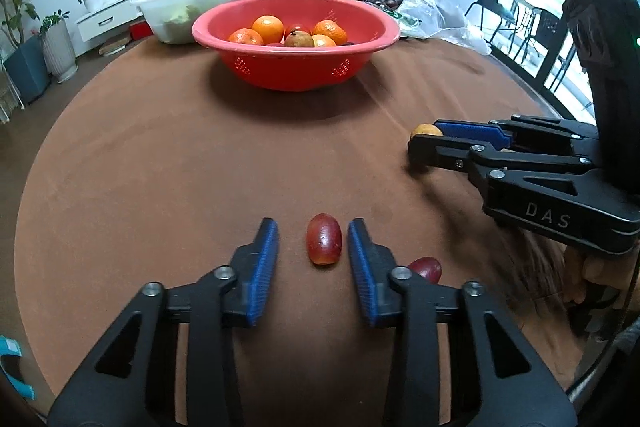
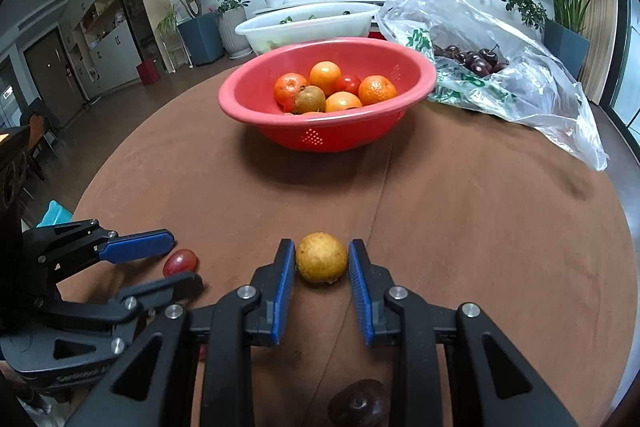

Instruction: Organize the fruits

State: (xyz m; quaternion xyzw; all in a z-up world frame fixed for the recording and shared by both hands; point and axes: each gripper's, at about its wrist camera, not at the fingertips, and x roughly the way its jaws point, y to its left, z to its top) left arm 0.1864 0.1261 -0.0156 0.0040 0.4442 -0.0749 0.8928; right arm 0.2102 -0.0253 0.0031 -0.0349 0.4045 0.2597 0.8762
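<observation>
1. Left wrist view: the left gripper brackets a red oval fruit lying on the brown table; its pads stand apart from it, not yet touching. A second red fruit peeks out behind the right-hand finger.
2. Right wrist view: a dark fruit, possibly a plum, lies nearest. The right gripper is clamped on a yellow fruit resting on the table.
3. Step: picking up. Next, close the left, lift both to the red colander.

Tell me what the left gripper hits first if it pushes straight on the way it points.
The left gripper points down at the brown cloth-covered table, with the small oval red fruit lying between its blue pads, untouched. Pushing on, it would probably meet the table with its fingertips around that fruit; depth is unclear.
</observation>
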